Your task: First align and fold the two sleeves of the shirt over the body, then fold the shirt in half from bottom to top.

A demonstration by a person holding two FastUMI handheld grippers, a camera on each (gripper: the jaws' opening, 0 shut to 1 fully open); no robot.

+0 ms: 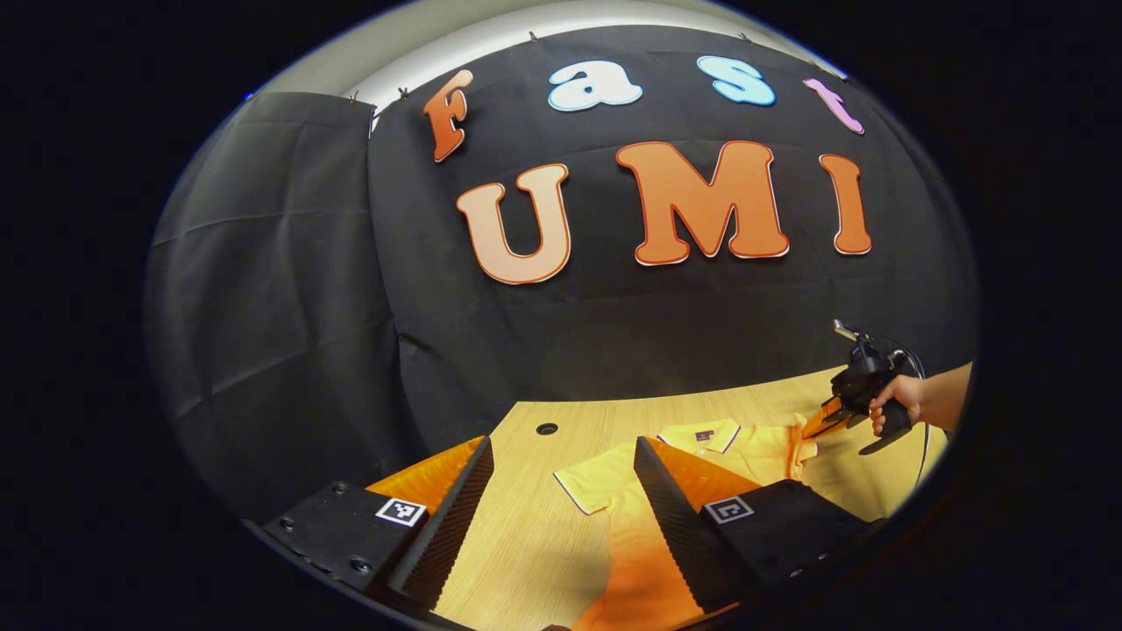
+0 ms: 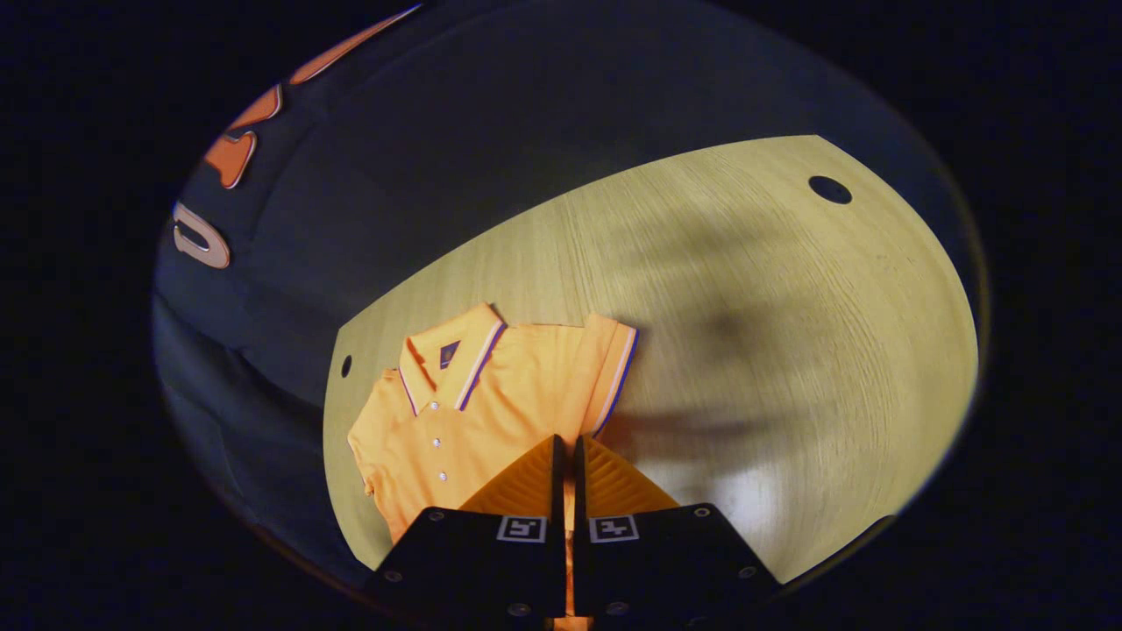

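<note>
On the wooden table (image 2: 789, 333) lies the shirt (image 2: 491, 394), black cloth behind.

left hand-held gripper (image 1: 561, 456): fingers spread wide, level | right hand-held gripper (image 2: 567, 447): fingers pressed nearly together, angled downward, gripped by a hand (image 1: 898, 399)

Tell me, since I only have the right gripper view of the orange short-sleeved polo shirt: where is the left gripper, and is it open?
Observer: The left gripper is open, its fingers spread wide above the orange short-sleeved polo shirt.
Operator: Any cloth between its fingers?
Observer: No. The light wooden table and one flat sleeve show between them.
Operator: Who holds the right gripper?
Observer: A hand holds the right gripper at the shirt's other sleeve, with cloth bunched up at its tips.
</note>
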